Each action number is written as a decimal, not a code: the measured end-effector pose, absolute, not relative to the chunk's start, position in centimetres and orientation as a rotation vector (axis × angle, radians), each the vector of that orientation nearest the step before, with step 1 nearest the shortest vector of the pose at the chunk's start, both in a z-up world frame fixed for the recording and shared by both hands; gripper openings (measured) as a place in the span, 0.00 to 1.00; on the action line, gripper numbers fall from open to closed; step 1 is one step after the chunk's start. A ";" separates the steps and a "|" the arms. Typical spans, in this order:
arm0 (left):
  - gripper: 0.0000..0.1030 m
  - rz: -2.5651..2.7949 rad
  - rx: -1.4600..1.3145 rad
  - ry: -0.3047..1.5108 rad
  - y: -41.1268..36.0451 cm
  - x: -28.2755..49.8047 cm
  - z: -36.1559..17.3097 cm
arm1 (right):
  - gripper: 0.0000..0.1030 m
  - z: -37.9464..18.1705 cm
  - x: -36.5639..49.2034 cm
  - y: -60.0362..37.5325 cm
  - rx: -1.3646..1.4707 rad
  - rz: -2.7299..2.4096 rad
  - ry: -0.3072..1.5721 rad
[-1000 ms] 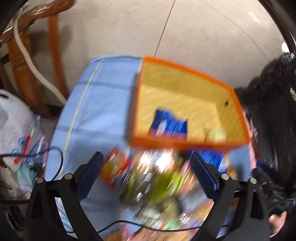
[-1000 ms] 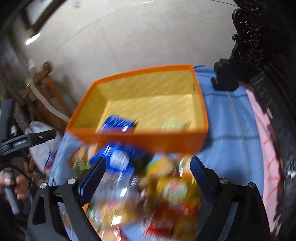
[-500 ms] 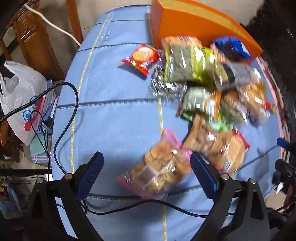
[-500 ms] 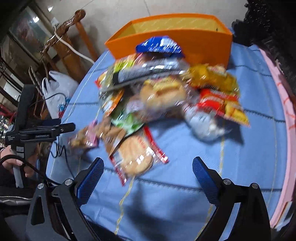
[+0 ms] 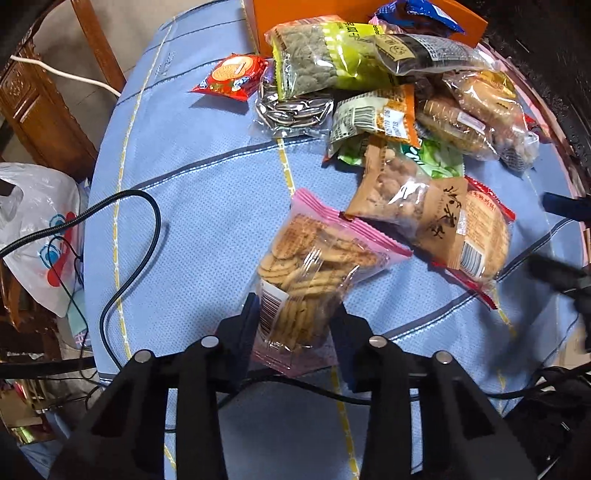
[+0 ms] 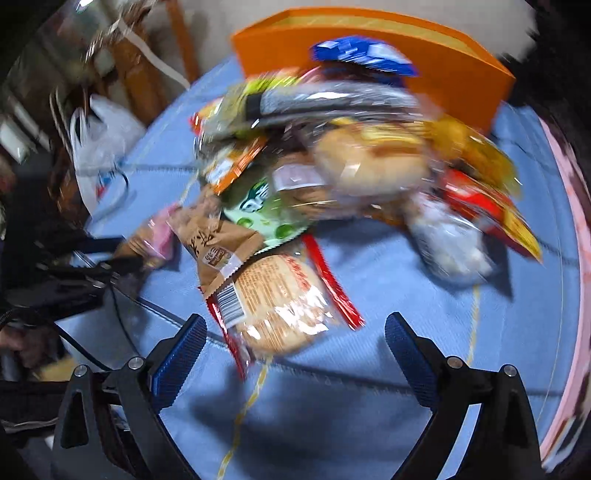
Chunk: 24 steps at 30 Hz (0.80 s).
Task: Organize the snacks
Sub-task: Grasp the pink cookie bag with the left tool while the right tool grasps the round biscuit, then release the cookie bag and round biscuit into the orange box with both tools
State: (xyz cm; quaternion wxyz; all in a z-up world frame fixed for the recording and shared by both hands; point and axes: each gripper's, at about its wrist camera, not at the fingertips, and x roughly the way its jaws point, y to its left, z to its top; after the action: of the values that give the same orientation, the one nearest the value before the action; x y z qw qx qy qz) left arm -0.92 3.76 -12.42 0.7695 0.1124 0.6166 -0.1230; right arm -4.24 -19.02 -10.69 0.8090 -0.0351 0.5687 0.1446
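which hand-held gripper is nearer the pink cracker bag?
Left. The left hand-held gripper is closing around the pink cracker bag; the right hand-held gripper stands open, off over the red-edged biscuit pack.

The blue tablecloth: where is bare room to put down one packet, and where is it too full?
Bare tablecloth lies between the black cable and the pink cracker bag, below the red packet. Another bare strip lies in front of the right gripper. It is crowded beside the orange box, where the snack pile overlaps.
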 end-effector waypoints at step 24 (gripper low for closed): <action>0.29 -0.345 0.042 1.227 6.0 0.5 -3.3 | 0.73 -2.5 -4.4 -25.4 0.087 0.390 1.107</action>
State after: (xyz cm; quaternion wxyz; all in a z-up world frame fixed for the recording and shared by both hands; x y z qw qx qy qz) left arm 0.49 6.01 -3.32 0.8036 0.0195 0.5726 -0.1610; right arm -4.43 -25.37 -2.54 0.8317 0.0409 0.5222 0.1841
